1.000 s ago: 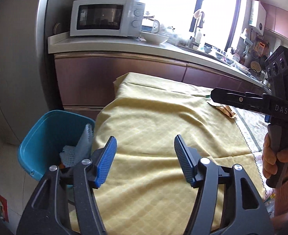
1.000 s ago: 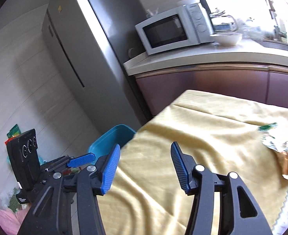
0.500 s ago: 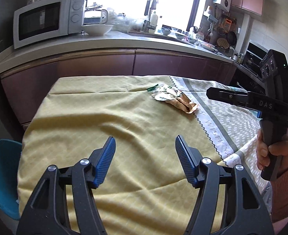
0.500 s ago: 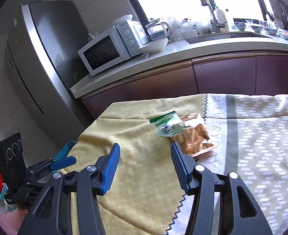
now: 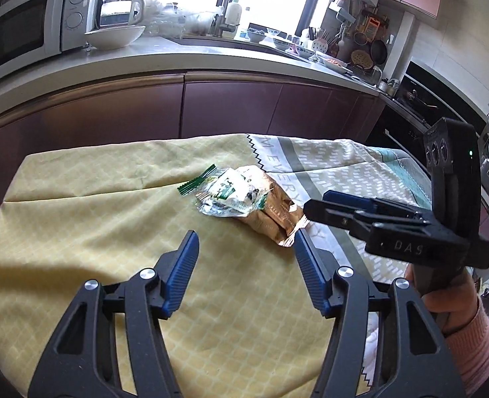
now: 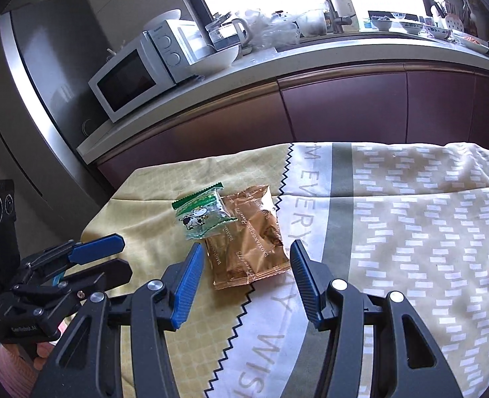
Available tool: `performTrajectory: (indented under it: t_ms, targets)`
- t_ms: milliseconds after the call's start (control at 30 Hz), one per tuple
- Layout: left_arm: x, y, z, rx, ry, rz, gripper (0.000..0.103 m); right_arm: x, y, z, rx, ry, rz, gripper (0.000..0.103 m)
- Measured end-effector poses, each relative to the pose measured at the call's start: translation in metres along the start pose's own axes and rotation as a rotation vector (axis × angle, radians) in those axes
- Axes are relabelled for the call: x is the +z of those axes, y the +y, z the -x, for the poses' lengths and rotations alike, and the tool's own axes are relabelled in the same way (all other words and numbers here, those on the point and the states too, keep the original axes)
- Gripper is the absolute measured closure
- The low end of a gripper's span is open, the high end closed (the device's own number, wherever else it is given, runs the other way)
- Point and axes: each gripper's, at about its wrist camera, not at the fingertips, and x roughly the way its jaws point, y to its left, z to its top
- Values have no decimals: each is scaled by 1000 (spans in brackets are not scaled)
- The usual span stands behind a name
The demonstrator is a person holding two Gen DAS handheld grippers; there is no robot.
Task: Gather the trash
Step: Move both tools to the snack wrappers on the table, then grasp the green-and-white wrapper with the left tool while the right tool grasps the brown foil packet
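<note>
Two empty snack wrappers lie on the table where the yellow cloth (image 5: 78, 232) meets a patterned one. A green-and-white wrapper (image 5: 231, 195) (image 6: 201, 215) overlaps a brown foil wrapper (image 5: 271, 215) (image 6: 244, 229). My left gripper (image 5: 246, 237) hovers just short of them; its jaws are closing with nothing between them. My right gripper (image 6: 247, 245) stands open above the near end of the brown wrapper, not touching it. Each gripper also shows in the other's view, the right gripper (image 5: 315, 204) beside the brown wrapper and the left gripper (image 6: 124, 257) at the left.
Behind the table runs a counter with maroon cabinets (image 5: 231, 109), a white microwave (image 6: 134, 79), a bowl (image 5: 115, 34) and a kettle. A steel fridge (image 6: 45, 83) stands at the left. A hand in a pink sleeve (image 5: 443, 301) holds the right gripper.
Both views have swung right, away from the blue bin at the table's left end, which is out of sight now. Both grippers have come up close to the two wrappers.
</note>
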Motion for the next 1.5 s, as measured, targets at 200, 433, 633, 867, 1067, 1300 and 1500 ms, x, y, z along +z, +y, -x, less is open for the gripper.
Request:
performTrajectory:
  t_ms: [200,433,633,867,1067,1300,1500]
  targets:
    - [22,2,-39,-62,56,53,47,7,-7,-5,-2,6,-5,51]
    - [31,7,-73,-110,102,114,48,15,-12,-12,6,19,-15,51]
    - [35,13,-91,-146,120,156,63,15,-13,-23,9,46,-16,51]
    - [29,15,-89,-160,119,158,92,10,-15,-27,10,66,-18,51]
    - [23,21,-67,-119,89,133,93,7,-5,-34,9,95,18,51]
    - [4,26,-28,-37,61,51,93,2,13,-39,-63,103,110,45]
    - [-15,32,1,3,39,25,93,1,19,-39,-102,102,142,59]
